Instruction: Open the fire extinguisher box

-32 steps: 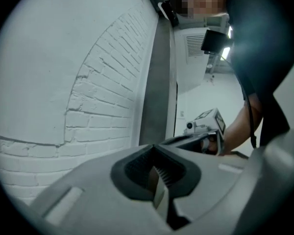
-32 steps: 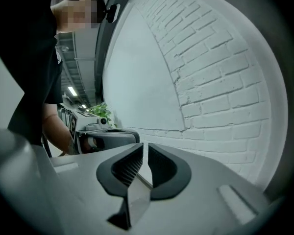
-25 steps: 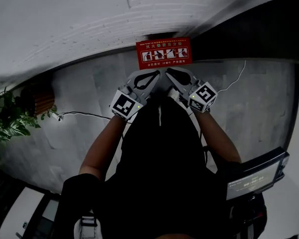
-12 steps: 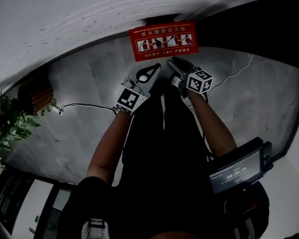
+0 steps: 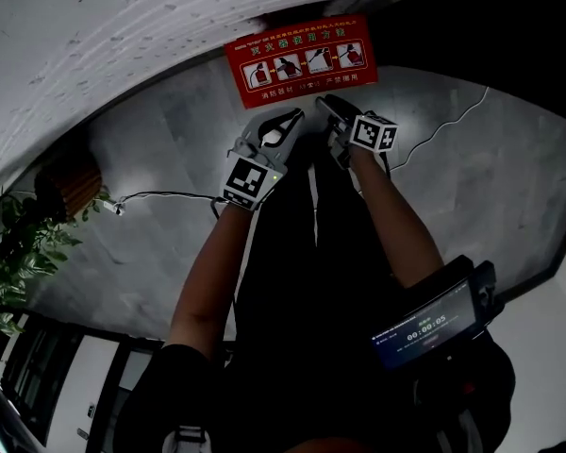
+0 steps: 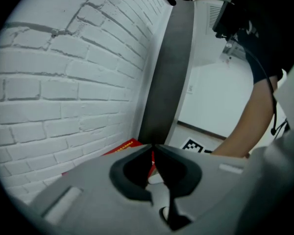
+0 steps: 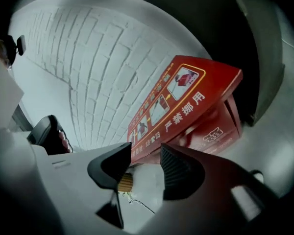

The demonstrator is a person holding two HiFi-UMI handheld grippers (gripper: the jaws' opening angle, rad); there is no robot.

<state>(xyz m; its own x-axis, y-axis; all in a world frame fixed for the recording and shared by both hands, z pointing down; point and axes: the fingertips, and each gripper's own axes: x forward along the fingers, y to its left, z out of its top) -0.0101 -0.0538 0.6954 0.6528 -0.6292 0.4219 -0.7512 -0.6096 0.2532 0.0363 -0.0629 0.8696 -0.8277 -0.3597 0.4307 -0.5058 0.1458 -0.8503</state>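
The red fire extinguisher box (image 5: 300,59) stands on the grey floor against the white brick wall. In the right gripper view its lid (image 7: 181,99), with pictures and print on it, looks tilted up above the box body (image 7: 220,131). My right gripper (image 5: 325,104) is at the box's front edge; its jaws are opening, and nothing lies between the right gripper's (image 7: 146,155) pads. My left gripper (image 5: 291,117) sits just left of it, short of the box. The left gripper's (image 6: 153,150) tips touch, with a strip of the red box (image 6: 118,150) behind them.
A potted plant (image 5: 19,253) and a brown slatted thing (image 5: 71,182) stand at the left. A thin cable (image 5: 160,196) runs over the floor there; a white cable (image 5: 443,125) lies at the right. A dark wall panel (image 5: 509,26) adjoins the box. A timer screen (image 5: 424,324) hangs at my chest.
Both grippers have moved up closer to the box's front edge. The right gripper's jaws have parted; the left gripper stays shut.
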